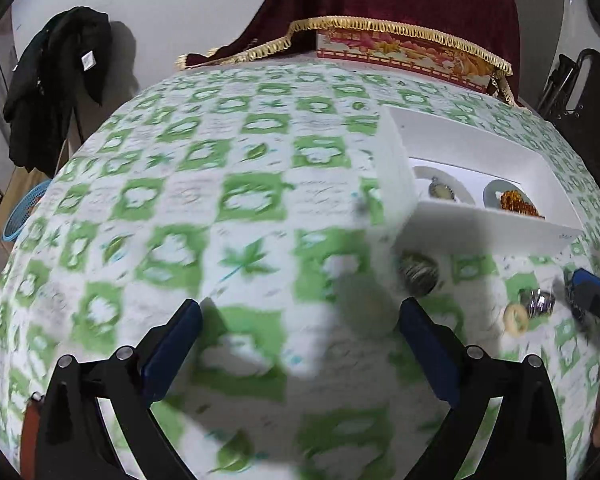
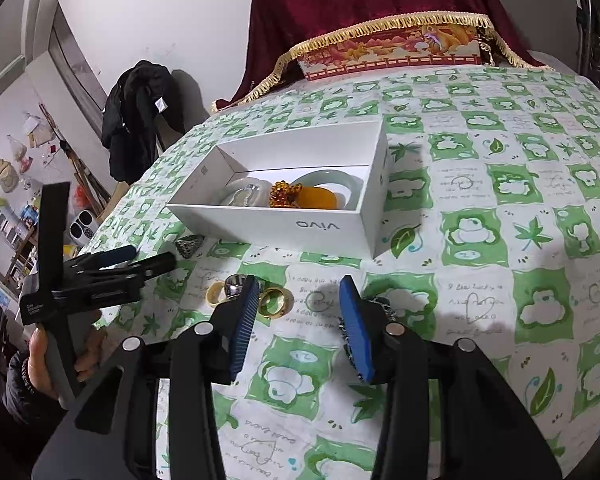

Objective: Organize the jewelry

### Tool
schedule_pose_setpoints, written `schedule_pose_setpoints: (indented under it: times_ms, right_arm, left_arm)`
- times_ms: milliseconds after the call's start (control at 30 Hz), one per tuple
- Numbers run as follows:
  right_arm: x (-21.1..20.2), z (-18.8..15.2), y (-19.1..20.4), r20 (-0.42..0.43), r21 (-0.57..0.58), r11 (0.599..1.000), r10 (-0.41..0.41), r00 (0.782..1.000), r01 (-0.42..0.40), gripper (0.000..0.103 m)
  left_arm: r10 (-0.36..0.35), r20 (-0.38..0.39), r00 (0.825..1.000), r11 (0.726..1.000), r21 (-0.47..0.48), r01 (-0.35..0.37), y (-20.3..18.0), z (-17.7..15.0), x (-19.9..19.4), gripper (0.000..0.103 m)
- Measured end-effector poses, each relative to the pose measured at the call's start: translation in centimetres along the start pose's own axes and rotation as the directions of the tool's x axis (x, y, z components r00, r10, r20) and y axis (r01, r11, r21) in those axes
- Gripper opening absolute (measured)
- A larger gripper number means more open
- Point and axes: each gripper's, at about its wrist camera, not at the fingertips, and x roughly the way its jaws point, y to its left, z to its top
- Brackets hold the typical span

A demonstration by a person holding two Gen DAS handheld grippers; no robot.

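A white box (image 2: 292, 220) sits open on the tabletop (image 2: 500, 240), which is covered by a green-and-white checked cloth with leaf and cloud prints. Inside the box lie a pale green bangle (image 2: 332, 182), an amber-coloured bead string (image 2: 284, 196) with a smooth orange stone (image 2: 318, 198) beside it, and a pale, silvery piece (image 2: 242, 196) at the left end — too small to name more closely.

In front of the box, loose on the cloth, three rings lie close together: a cream-coloured ring (image 2: 215, 293), a silver ring (image 2: 236, 282) just beside it, and a gold ring (image 2: 275, 301) partly behind the right claw's left finger. A dark patterned bead or ornament (image 2: 189, 246) rests near the box's front left corner.

The right claw (image 2: 304, 320) hangs over the cloth with its blue-padded fingers spread and nothing between them; only printed cloth shows in the gap. A dark chain-like piece (image 2: 346, 340) peeps out along its right finger, and whether it touches the pad cannot be told.

The left claw (image 1: 300, 344) is spread wide as well, empty, above bare cloth to the left of the box; its view is blurred. From the right wrist view a person's hand (image 2: 56, 360) grips the left tool's handle at the left edge.

At the far end of the tabletop a dark red cloth with gold fringe (image 2: 380, 12) drapes a decorated red box (image 2: 392, 58). A black garment (image 2: 136, 120) hangs by the wall.
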Motion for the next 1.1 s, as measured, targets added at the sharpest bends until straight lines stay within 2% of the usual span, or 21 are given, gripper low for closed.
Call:
schedule_pose_setpoints:
  times_ms: [200, 267, 367, 467, 533, 633, 767, 833, 933, 1100]
  right_arm:
    - [0.3, -0.3, 1.4, -0.002, -0.058, 0.998, -0.004, 1.000, 0.004, 0.041]
    - [0.5, -0.4, 1.6, -0.008, -0.064, 0.998, -0.003, 1.000, 0.003, 0.041]
    - [0.7, -0.5, 1.7, -0.015, -0.067, 0.998, -0.001, 1.000, 0.000, 0.041]
    - [0.7, -0.5, 1.6, -0.017, -0.057, 0.998, 0.002, 1.000, -0.003, 0.041]
    - [0.7, -0.5, 1.5, -0.019, -0.052, 0.999, 0.003, 1.000, -0.004, 0.041]
    - [0.6, -0.5, 1.5, -0.016, -0.053, 0.999, 0.004, 1.000, -0.004, 0.041]
    - [0.5, -0.5, 1.7, -0.014, -0.061, 0.998, 0.005, 1.000, -0.006, 0.041]
    - [0.5, -0.5, 1.9, -0.012, -0.069, 0.998, 0.005, 1.000, -0.006, 0.041]
    - [0.5, -0.6, 2.2, -0.010, -0.078, 0.997, 0.008, 1.000, -0.009, 0.041]
    - [0.5, -0.5, 2.3, -0.010, -0.083, 0.996, 0.015, 1.000, -0.015, 0.041]
  left_arm:
    - [-0.114, 0.030, 0.993, 0.992, 0.062, 0.112, -1.3, 0.4, -0.7, 0.100]
    - [-0.135, 0.039, 0.990, 0.987, 0.096, 0.130, -2.3, 0.7, -0.6, 0.100]
    - [-0.100, 0.043, 0.994, 0.985, 0.146, 0.092, -3.7, 1.3, 0.1, 0.100]
    - [-0.057, 0.034, 0.998, 0.988, 0.147, 0.051, -4.0, 2.0, 1.0, 0.100]
    - [-0.015, 0.020, 1.000, 0.994, 0.113, 0.012, -3.2, 2.3, 1.6, 0.100]
    - [-0.021, -0.009, 1.000, 0.999, 0.031, 0.021, -0.7, 2.2, 1.7, 0.100]
    - [0.078, 0.022, 0.997, 0.996, 0.044, -0.079, 1.0, 0.3, 0.1, 0.100]
    - [0.094, 0.028, 0.995, 0.995, 0.043, -0.095, 1.7, 0.0, -0.3, 0.100]
    - [0.021, 0.037, 0.999, 0.999, 0.043, -0.023, 1.7, 0.3, -0.5, 0.100]
    - [-0.078, 0.062, 0.995, 0.989, 0.129, 0.069, -0.3, 1.0, -0.5, 0.100]
